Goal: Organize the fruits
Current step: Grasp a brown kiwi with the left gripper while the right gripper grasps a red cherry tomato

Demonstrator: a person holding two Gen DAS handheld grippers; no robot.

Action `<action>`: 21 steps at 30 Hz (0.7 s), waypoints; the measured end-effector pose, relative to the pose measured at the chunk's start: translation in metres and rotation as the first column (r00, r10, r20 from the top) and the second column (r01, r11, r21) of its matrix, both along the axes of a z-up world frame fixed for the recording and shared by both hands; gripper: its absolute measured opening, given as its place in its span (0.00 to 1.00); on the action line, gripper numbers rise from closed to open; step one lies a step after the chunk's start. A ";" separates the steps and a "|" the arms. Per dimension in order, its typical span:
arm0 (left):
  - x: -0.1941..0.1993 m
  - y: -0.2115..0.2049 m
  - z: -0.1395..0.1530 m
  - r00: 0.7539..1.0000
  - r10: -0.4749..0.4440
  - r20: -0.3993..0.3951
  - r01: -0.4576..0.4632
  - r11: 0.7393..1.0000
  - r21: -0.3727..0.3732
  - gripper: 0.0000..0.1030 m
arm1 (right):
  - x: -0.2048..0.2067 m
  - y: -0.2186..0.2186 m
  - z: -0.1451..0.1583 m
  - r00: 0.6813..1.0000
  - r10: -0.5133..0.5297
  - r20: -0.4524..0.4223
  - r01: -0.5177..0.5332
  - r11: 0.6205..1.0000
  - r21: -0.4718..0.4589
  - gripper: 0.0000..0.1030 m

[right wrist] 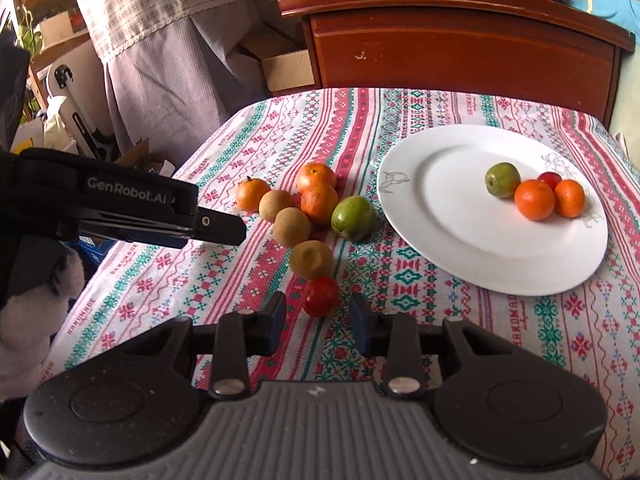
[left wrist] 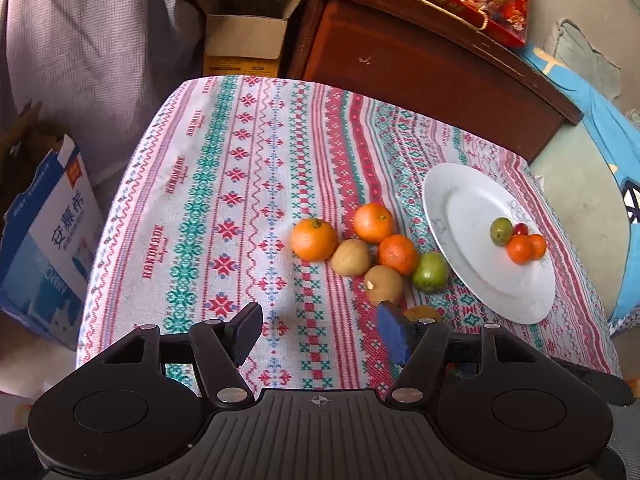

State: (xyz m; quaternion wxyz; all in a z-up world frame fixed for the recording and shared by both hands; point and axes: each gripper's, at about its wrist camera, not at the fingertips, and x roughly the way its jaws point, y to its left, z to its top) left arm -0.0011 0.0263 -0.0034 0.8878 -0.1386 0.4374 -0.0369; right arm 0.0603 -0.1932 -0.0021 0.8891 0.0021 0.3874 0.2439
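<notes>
A small red fruit [right wrist: 321, 296] is seen on the patterned tablecloth [right wrist: 420, 280], just ahead of the right gripper [right wrist: 319, 322] and in line with the gap between its fingers. The jaws are narrowly parted; the pads are not seen pressing on the fruit, and nothing is held. Directly beyond the red fruit, a cluster is laid out toward the middle of the table: three brown fruits [right wrist: 311, 259], three oranges [right wrist: 319, 203] and one green fruit [right wrist: 353, 217], most of them touching.

A white plate [right wrist: 440, 216] is placed toward the right edge of the table, beside the cluster. On its far side, a green fruit [right wrist: 502, 180], two oranges [right wrist: 534, 200] and a red fruit [right wrist: 550, 179] are grouped together.

The left gripper [left wrist: 320, 330] is held over the near-left part of the tablecloth, jaws moderately open and empty. The nearest brown fruit [left wrist: 383, 285] lies just beyond its right finger. A wooden cabinet [right wrist: 460, 52] stands behind the table.
</notes>
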 end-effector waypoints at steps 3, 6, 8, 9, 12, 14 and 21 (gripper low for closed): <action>-0.002 -0.004 0.000 1.000 -0.020 0.014 0.020 1.000 -0.009 0.61 | 0.000 0.001 -0.001 1.000 0.007 0.007 -0.007 1.000 0.001 0.23; -0.004 -0.010 0.002 0.999 -0.044 0.032 0.044 0.999 -0.009 0.61 | 0.000 0.000 -0.002 1.000 0.002 0.005 -0.002 1.000 0.000 0.18; -0.005 -0.015 0.003 0.997 -0.063 0.042 0.063 0.998 -0.013 0.61 | 0.000 -0.004 -0.001 1.000 -0.007 0.001 0.007 1.000 0.004 0.18; -0.005 -0.018 0.003 0.996 -0.072 0.047 0.073 0.997 -0.014 0.60 | -0.001 -0.007 0.001 1.000 -0.015 0.003 0.015 1.000 0.007 0.18; -0.007 -0.028 0.002 0.993 -0.107 0.052 0.108 0.994 -0.026 0.60 | -0.003 -0.018 0.005 0.999 -0.045 0.002 0.045 0.999 0.011 0.18; -0.007 -0.035 0.001 0.990 -0.129 0.054 0.131 0.991 -0.028 0.57 | -0.004 -0.026 0.006 0.998 -0.067 0.000 0.067 0.998 0.012 0.17; -0.010 -0.059 -0.004 0.979 -0.189 0.075 0.188 0.982 0.026 0.51 | -0.006 -0.044 0.005 0.995 -0.103 -0.011 0.103 0.995 0.013 0.17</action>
